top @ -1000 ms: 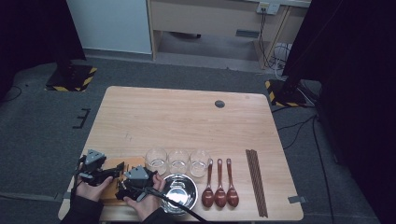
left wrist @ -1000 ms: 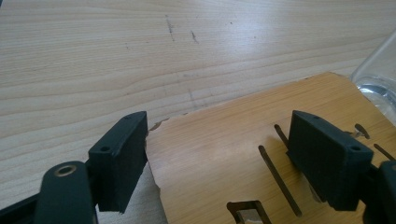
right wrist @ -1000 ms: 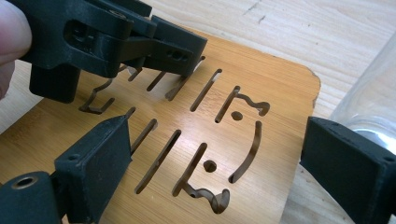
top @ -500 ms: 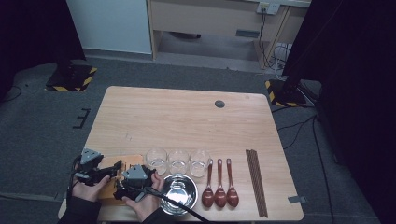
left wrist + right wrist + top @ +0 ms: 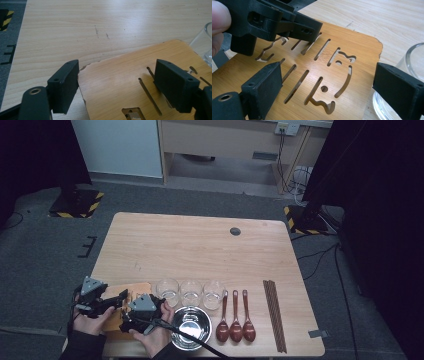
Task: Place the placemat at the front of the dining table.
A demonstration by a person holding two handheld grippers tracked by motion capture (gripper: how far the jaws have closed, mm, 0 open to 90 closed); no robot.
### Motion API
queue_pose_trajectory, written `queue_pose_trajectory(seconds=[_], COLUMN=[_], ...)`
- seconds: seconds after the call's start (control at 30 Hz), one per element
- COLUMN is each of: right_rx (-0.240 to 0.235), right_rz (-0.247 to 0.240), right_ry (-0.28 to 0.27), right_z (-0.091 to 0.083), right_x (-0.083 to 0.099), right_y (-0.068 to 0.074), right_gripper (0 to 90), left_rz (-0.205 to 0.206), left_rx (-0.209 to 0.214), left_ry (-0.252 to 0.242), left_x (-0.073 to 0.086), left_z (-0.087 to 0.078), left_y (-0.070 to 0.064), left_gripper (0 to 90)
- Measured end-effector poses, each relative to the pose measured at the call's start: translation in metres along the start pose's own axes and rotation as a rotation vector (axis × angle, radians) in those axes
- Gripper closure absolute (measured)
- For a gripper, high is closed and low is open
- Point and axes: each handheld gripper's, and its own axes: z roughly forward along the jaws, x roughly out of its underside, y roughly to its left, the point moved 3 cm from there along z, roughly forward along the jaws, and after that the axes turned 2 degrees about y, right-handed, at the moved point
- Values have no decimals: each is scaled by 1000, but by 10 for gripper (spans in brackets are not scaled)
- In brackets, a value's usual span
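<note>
Right gripper view: board (image 5: 352,52), bamboo with cut-out slots, lies flat at the table's (image 5: 200,245) near left corner beside a glass (image 5: 409,75); right tongs (image 5: 332,87) gape wide over it, gripping nothing, and left tongs (image 5: 117,82) likewise straddle its edge unclosed. Judgement: set one jaw under an edge before closing, keeping clear of the glass. No legible writing or brand seen.

a lab: lone table (image 5: 200,245) on grey carpet (image 5: 45,250), black curtains (image 5: 385,195), floor cables (image 5: 320,255).

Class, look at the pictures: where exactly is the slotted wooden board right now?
In the high view the wooden board lies at the table's near-left corner, under both grippers, just left of the glass cups.
</note>
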Motion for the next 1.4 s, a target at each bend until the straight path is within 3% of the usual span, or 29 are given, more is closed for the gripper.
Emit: queue_pose_trajectory(seconds=[0.73, 1.4], right_rx=[4, 29], right_rz=[-30, -25], right_ry=[-54, -97], right_z=[-14, -36], right_x=[-27, -48], right_y=[-6, -33], right_gripper=[90, 90], left_rz=[9, 39], left_rx=[-12, 3], left_ry=[-64, -105], left_x=[-30, -66], left_z=[-17, -17], left_y=[-6, -28], left_gripper=[209, 209])
